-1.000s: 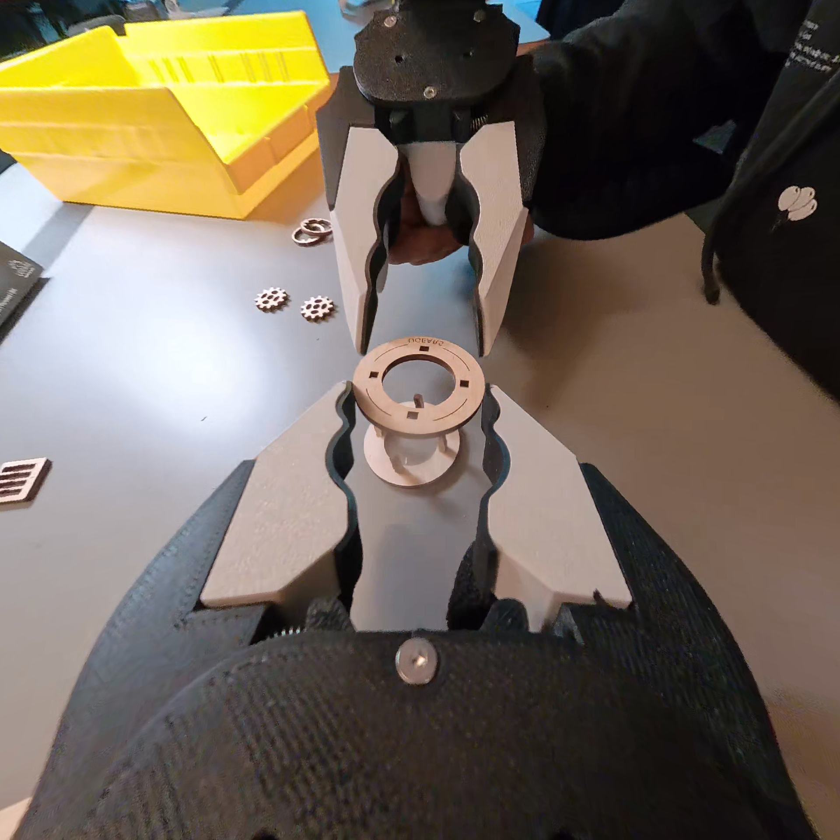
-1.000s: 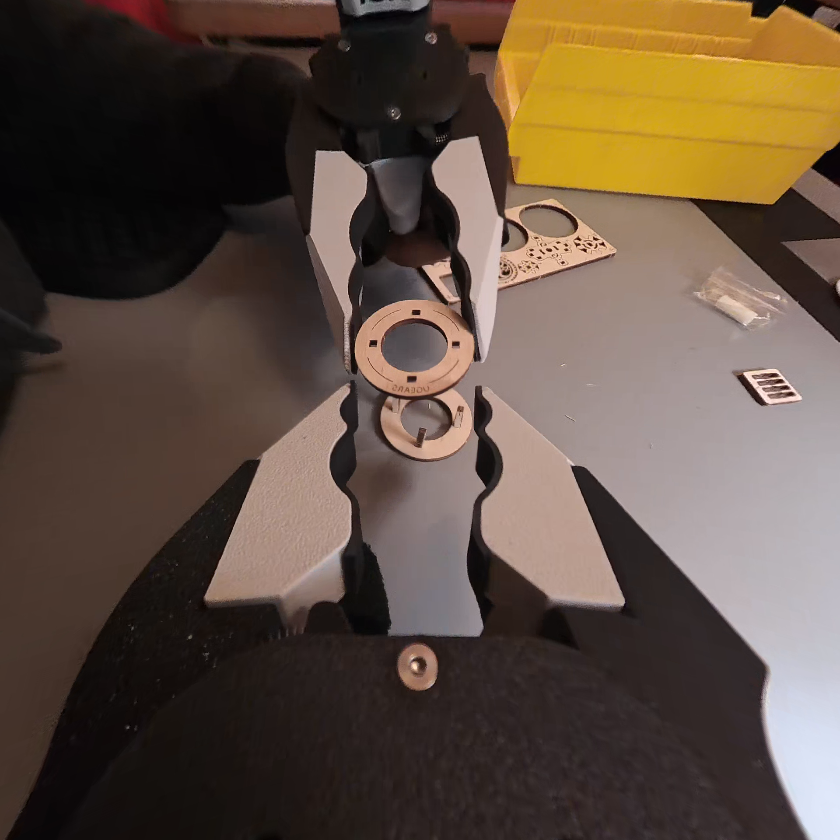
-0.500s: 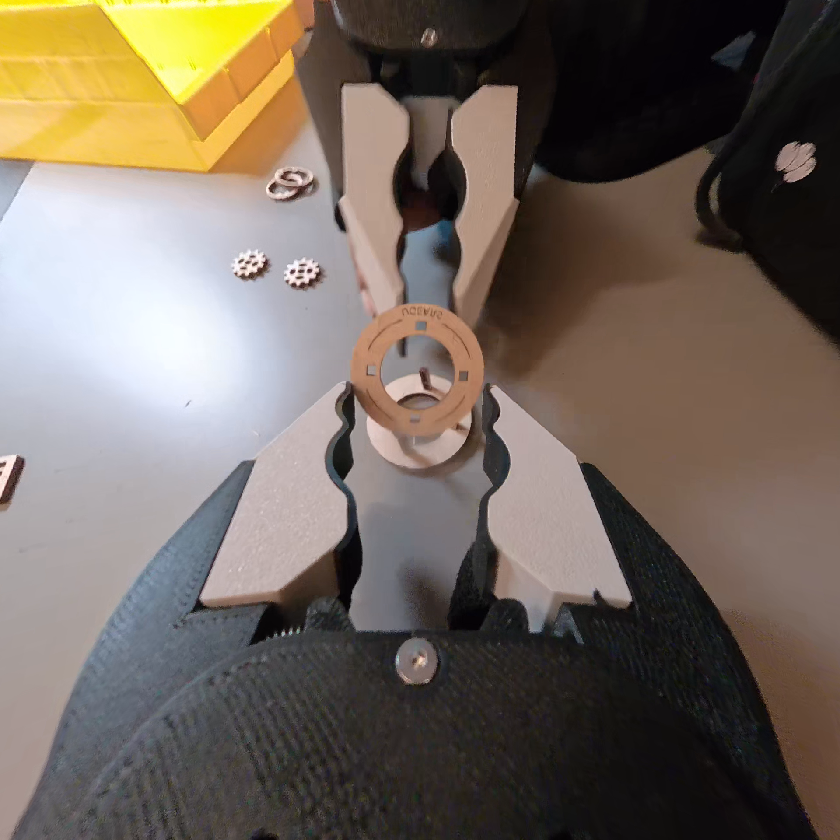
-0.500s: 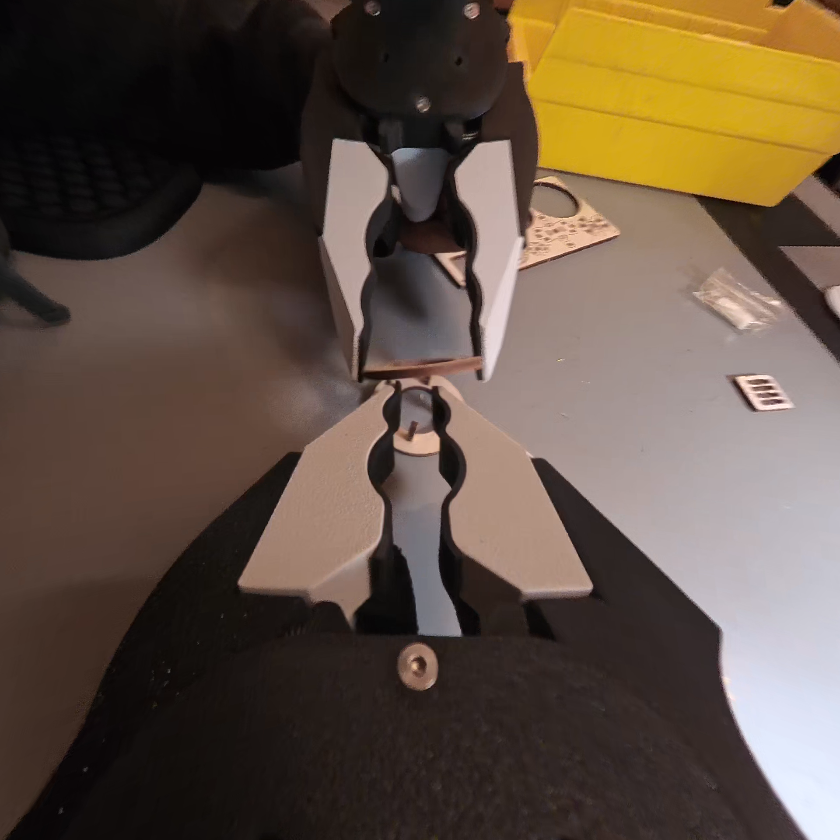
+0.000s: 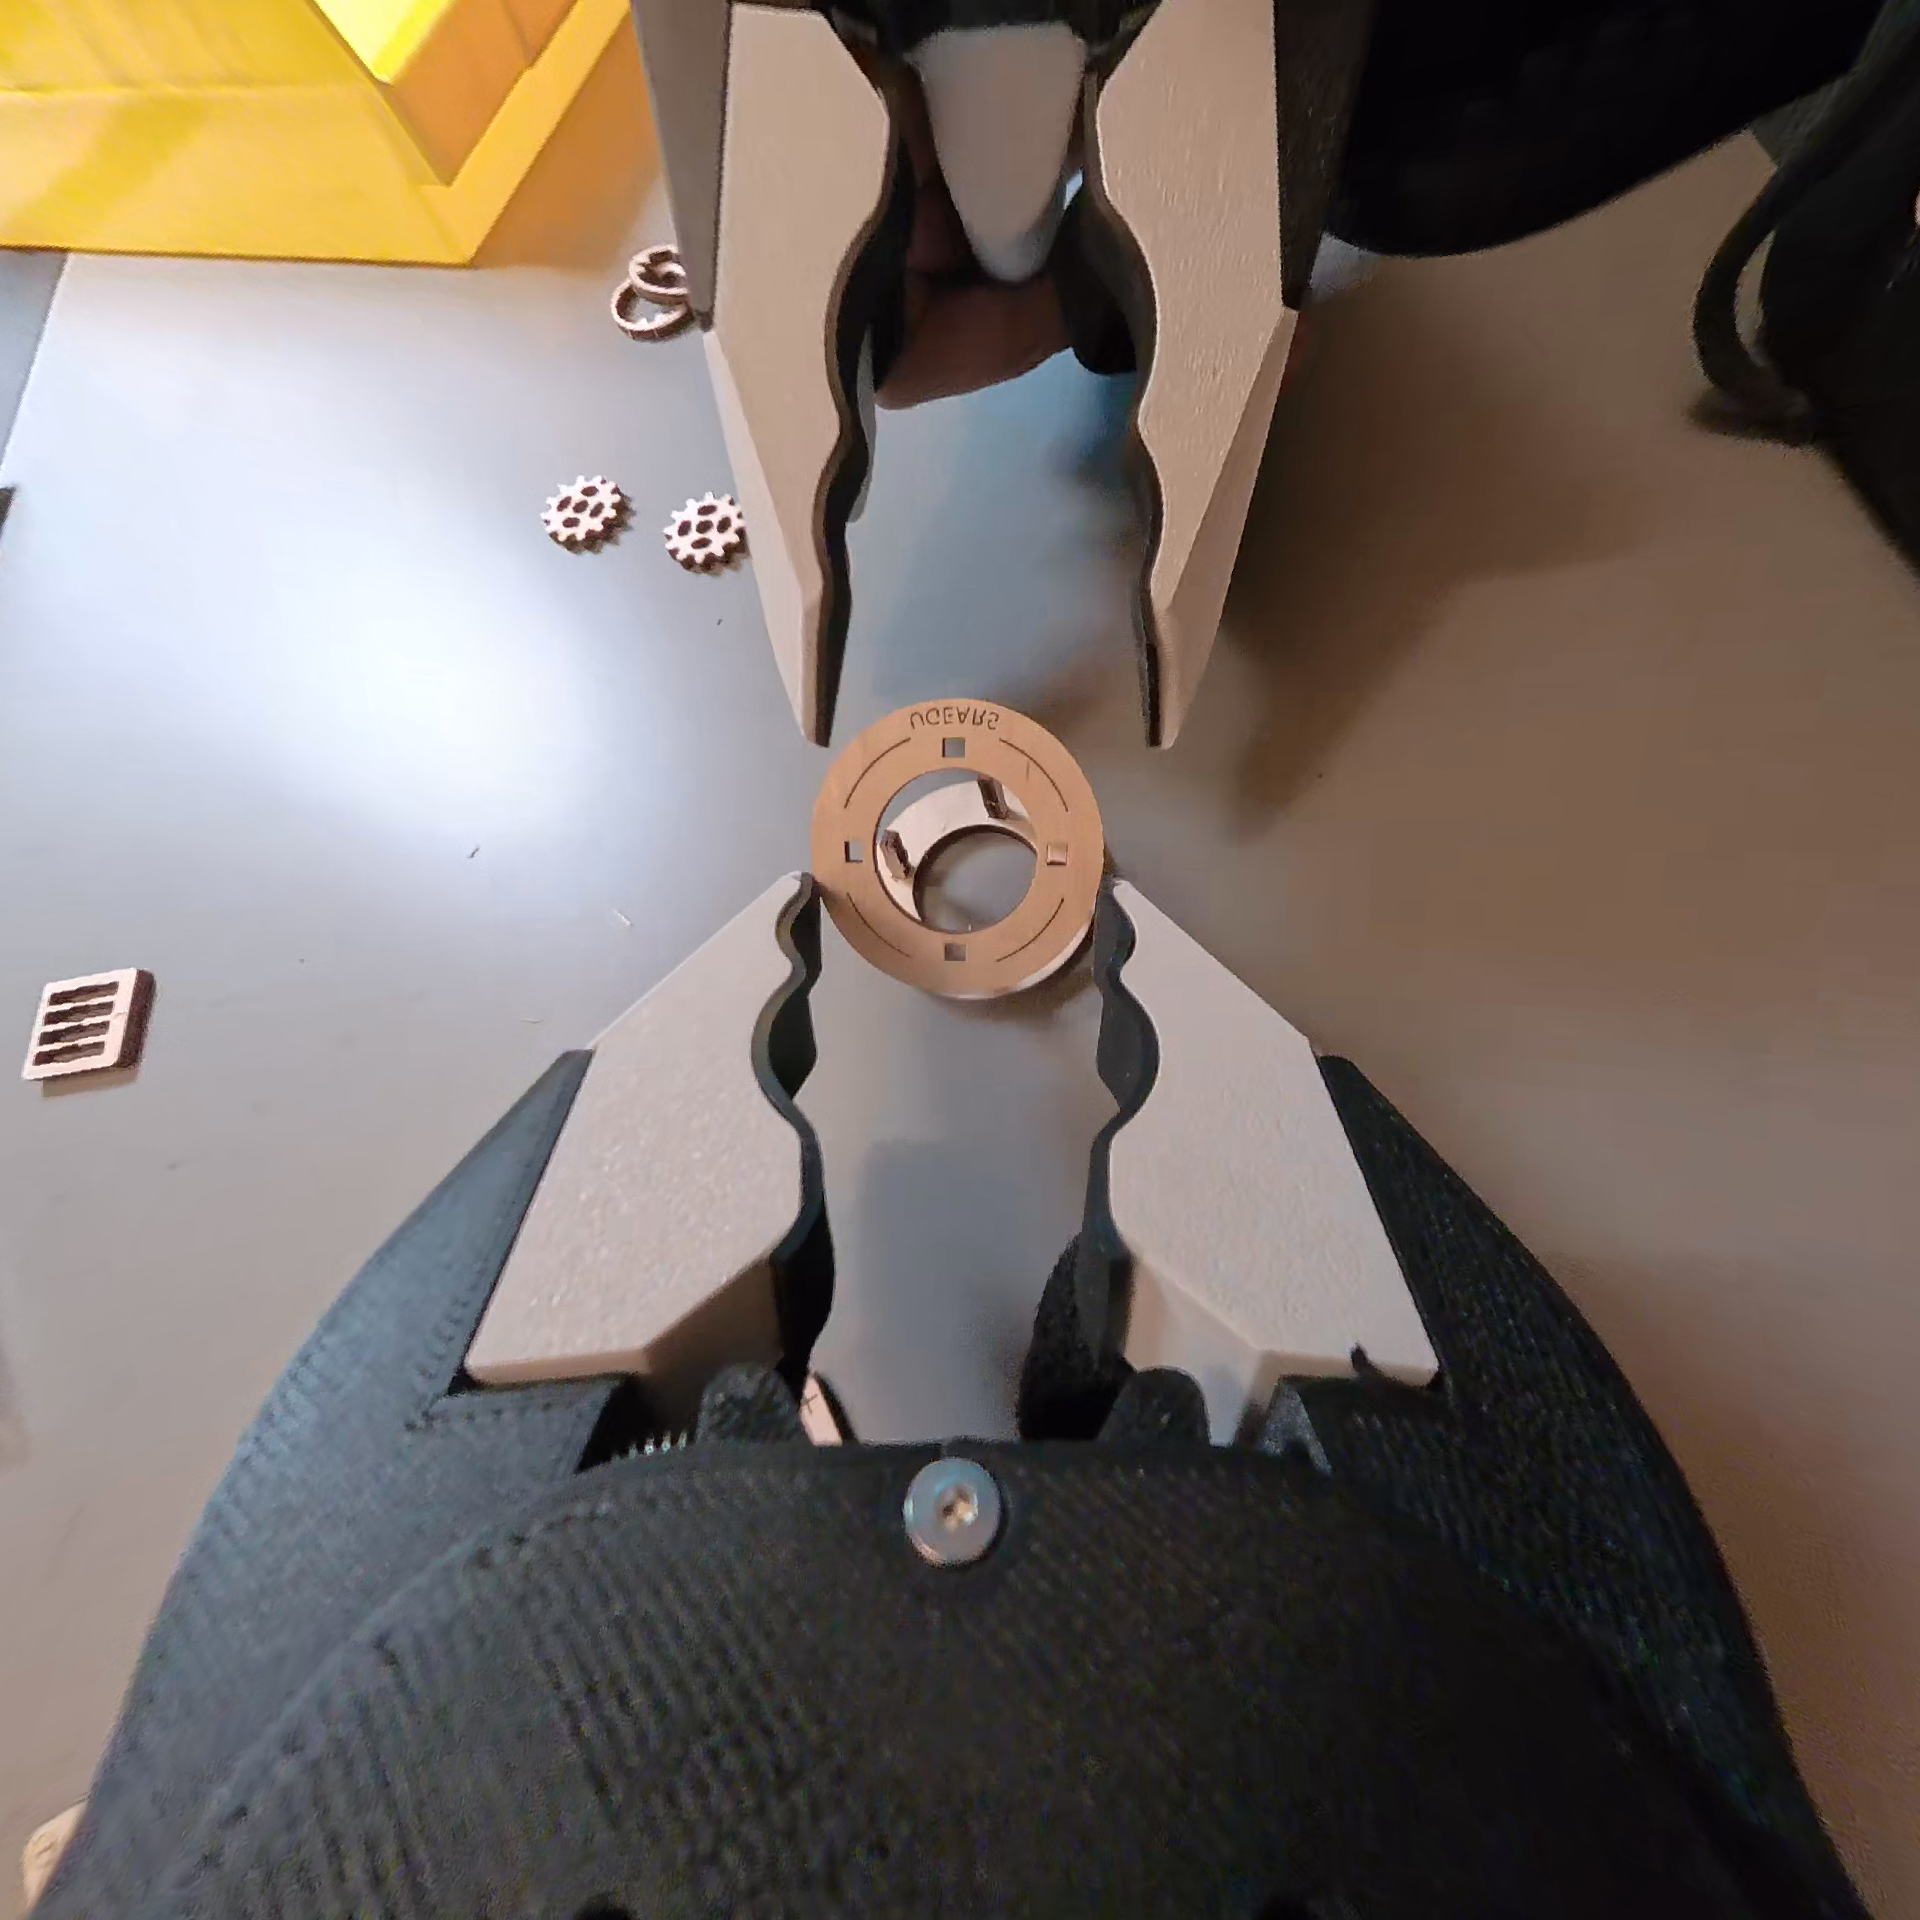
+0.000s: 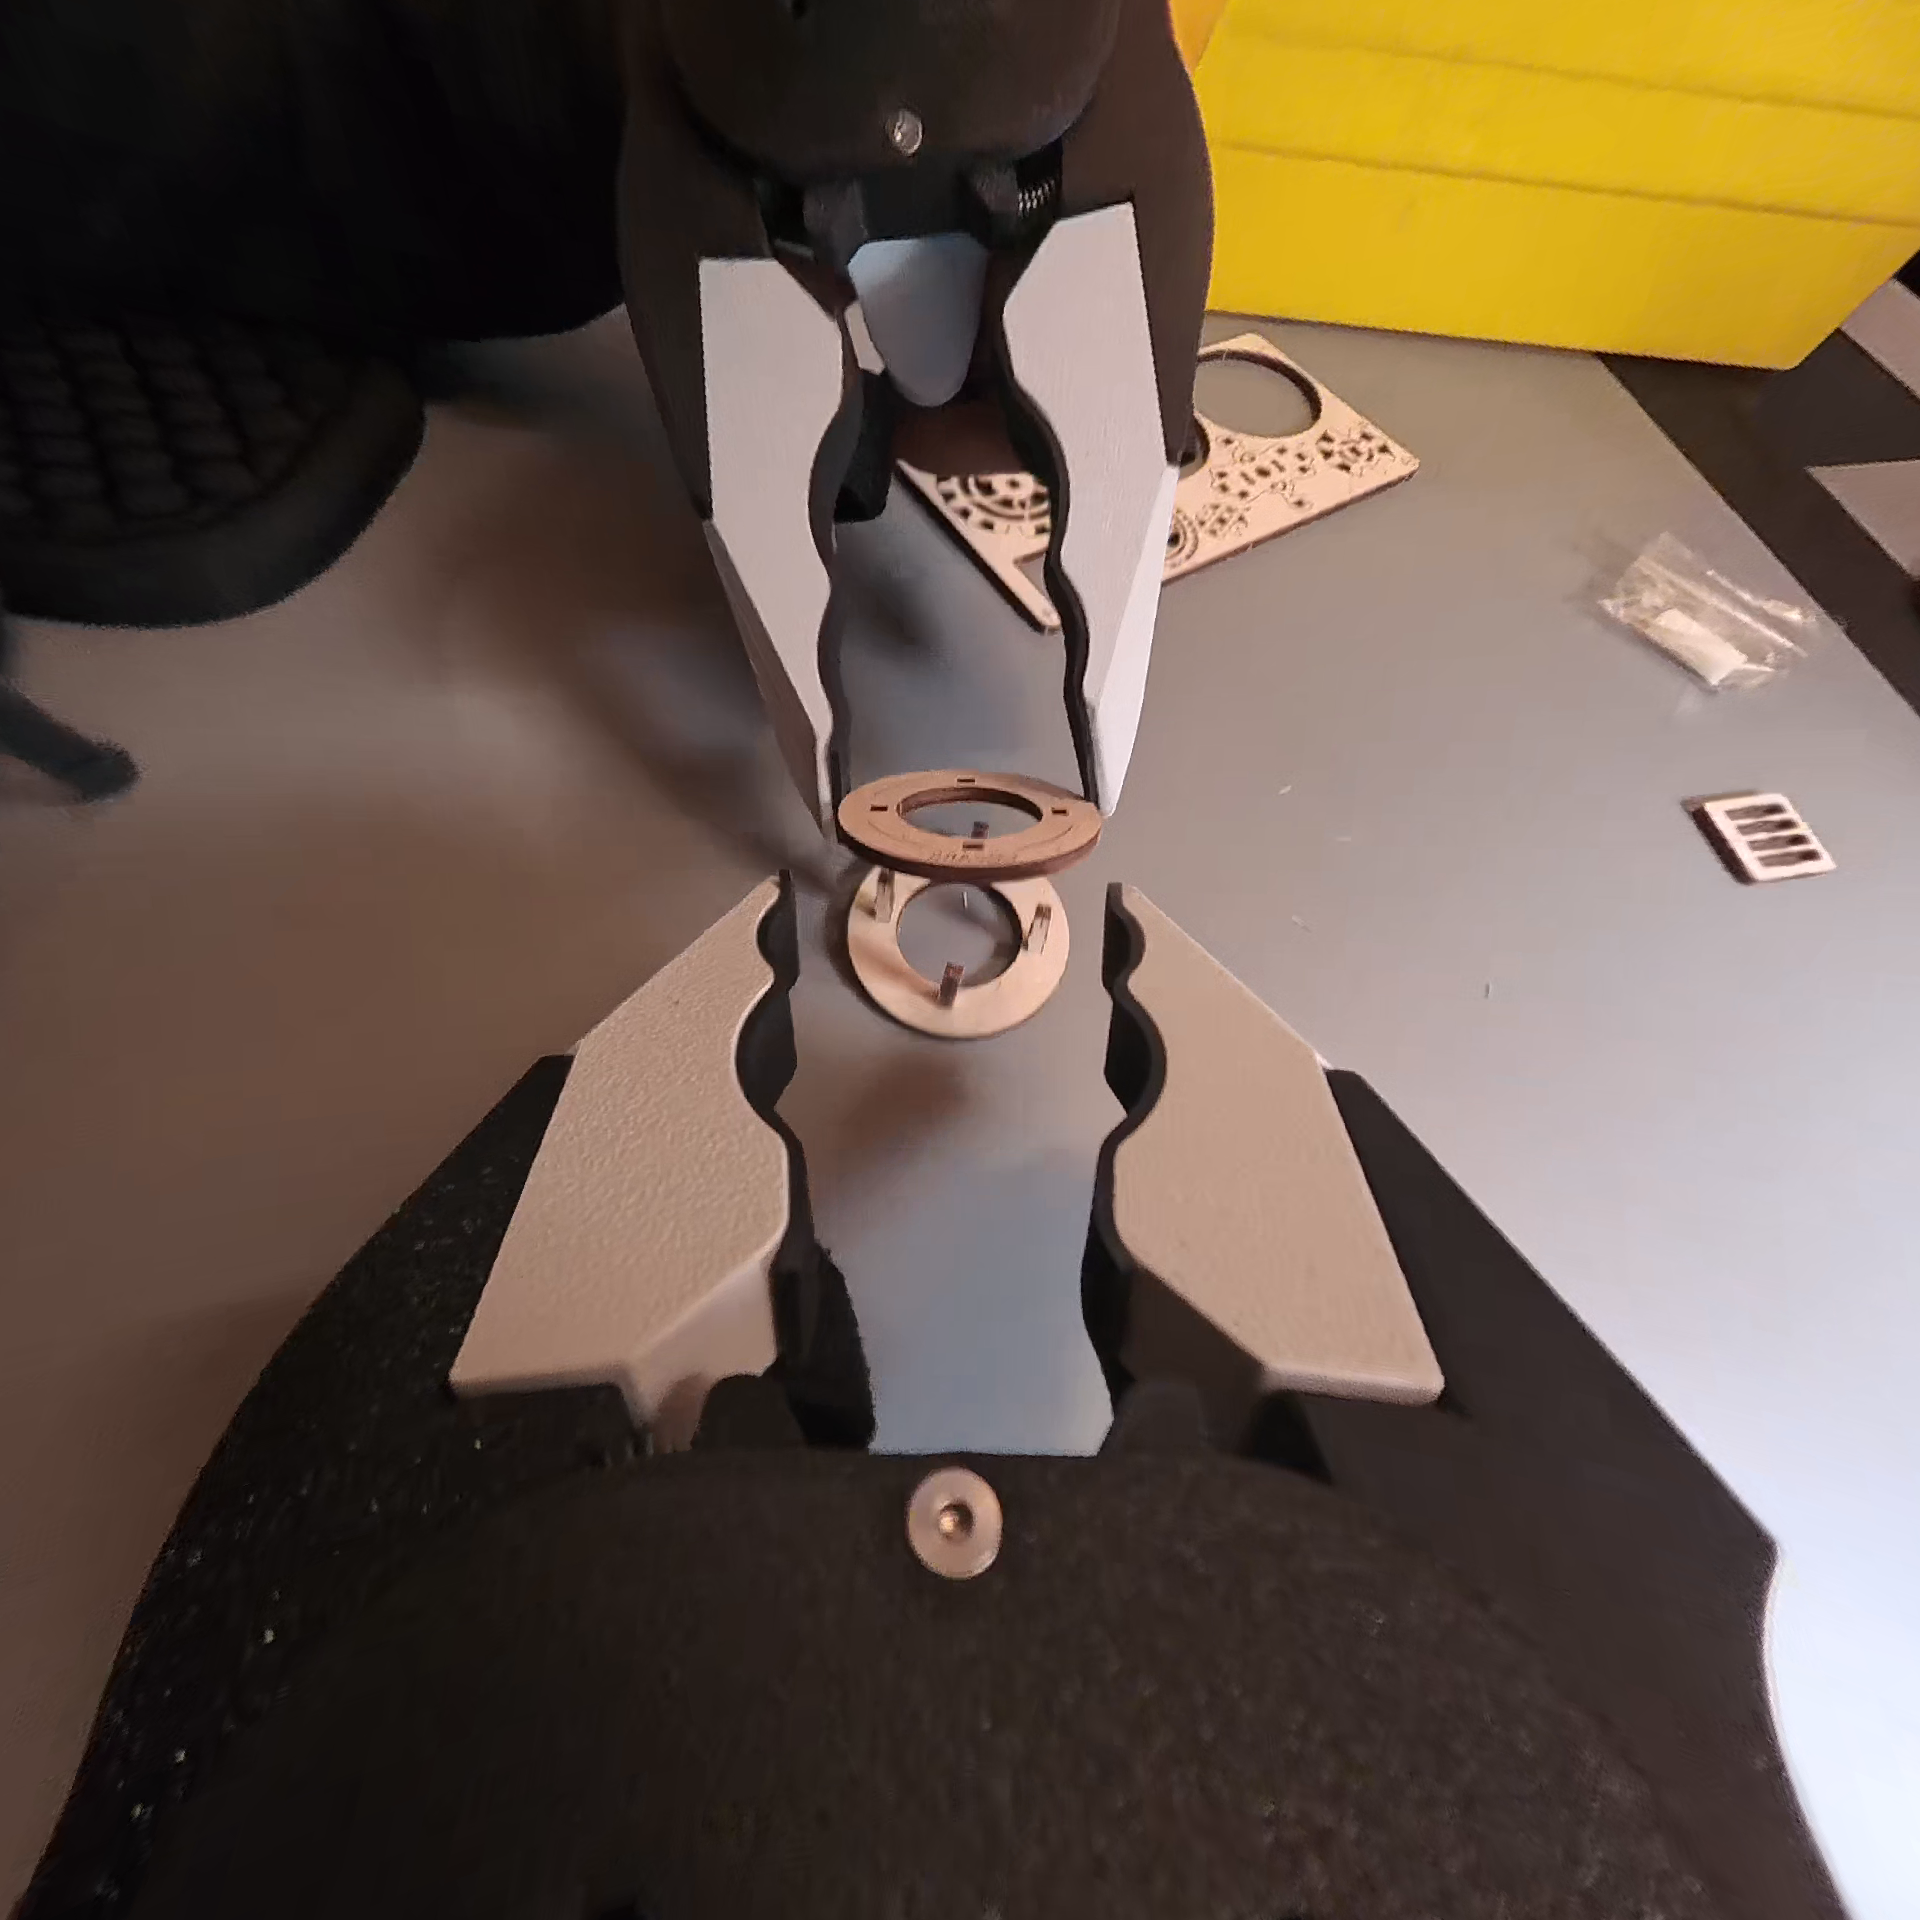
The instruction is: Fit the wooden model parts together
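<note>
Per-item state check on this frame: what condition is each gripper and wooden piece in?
left gripper: shut on the engraved ring's edges
engraved flat wooden ring: held above the base, not seated on its pegs
pale wooden base ring: flat on the grey table, four pegs upright, ungripped
right gripper: open, empty, fingertips either side of the base
wooden parts sheet: flat, round pieces already punched out

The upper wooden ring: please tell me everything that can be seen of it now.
The upper wooden ring is a flat, thin, light-brown disc with a wide round hole, four small square slots, an engraved circle line and engraved writing. The left tool pinches it by opposite edges, nearly level, above the lower ring and its upright pegs. It looks not yet seated. The right tool is open and apart from it.
</note>
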